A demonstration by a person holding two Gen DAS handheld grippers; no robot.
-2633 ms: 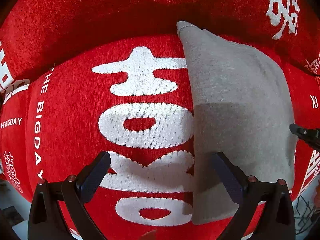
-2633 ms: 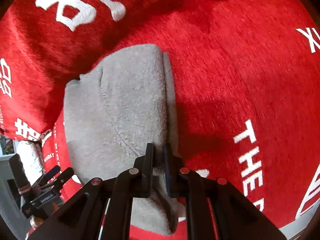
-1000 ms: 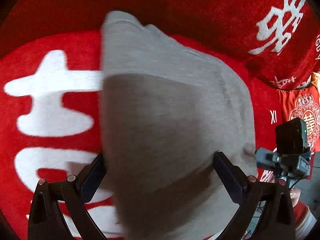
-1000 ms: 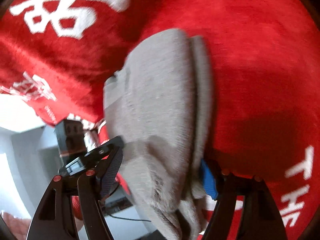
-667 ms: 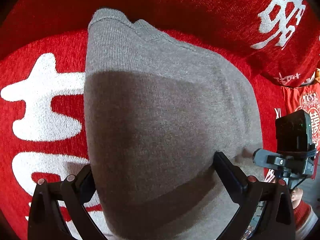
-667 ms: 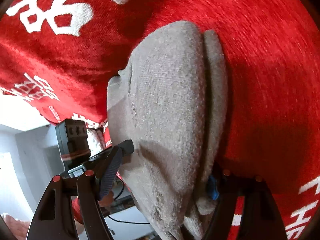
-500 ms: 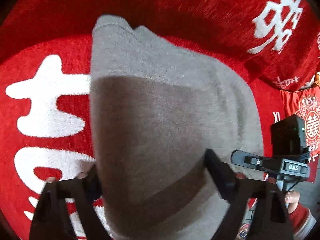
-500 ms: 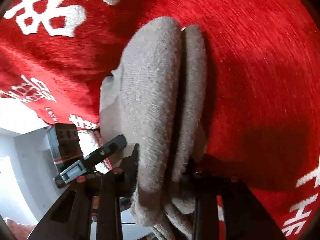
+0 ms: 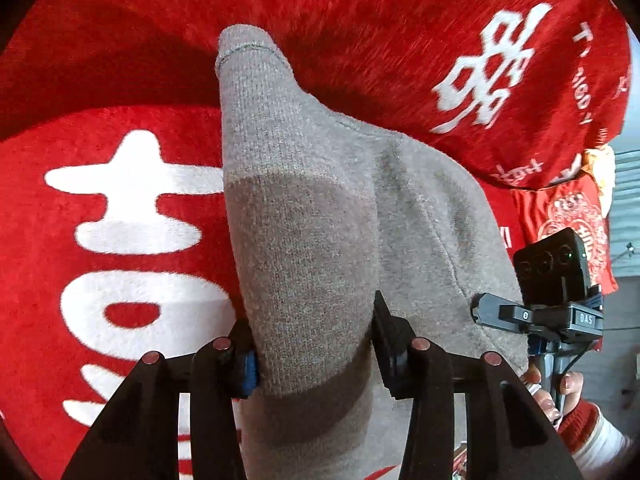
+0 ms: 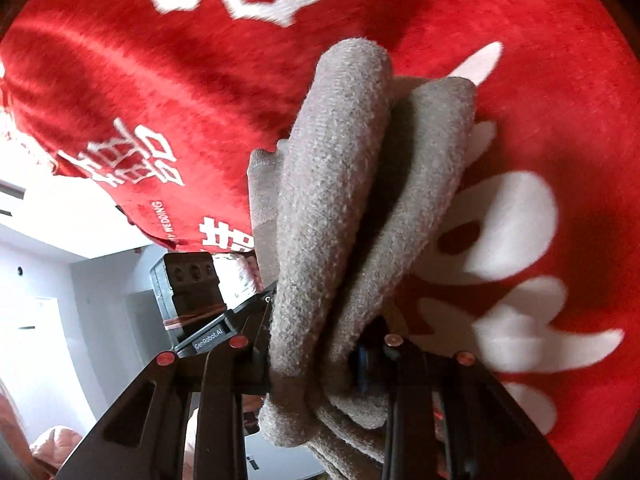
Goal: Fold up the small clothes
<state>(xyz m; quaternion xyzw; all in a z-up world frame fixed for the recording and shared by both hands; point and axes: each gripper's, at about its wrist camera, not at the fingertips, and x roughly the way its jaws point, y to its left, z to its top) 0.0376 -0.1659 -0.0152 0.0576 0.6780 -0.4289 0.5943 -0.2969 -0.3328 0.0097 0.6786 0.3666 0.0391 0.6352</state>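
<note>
My left gripper [image 9: 314, 346] has just been closing; its fingers now pinch a bunched part of the gray garment [image 9: 320, 216], which hangs lifted above the red blanket [image 9: 120, 208]. My right gripper [image 10: 316, 354] has its fingers narrowed, squeezing 2 thick folds of that garment [image 10: 332, 208] over the blanket [image 10: 560, 100].

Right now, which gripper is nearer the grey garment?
Neither, left and right tie: both jaws have just been closing and now pinch it. The left gripper clamps the grey garment at one fold; the right gripper clamps its bunched layers.
</note>
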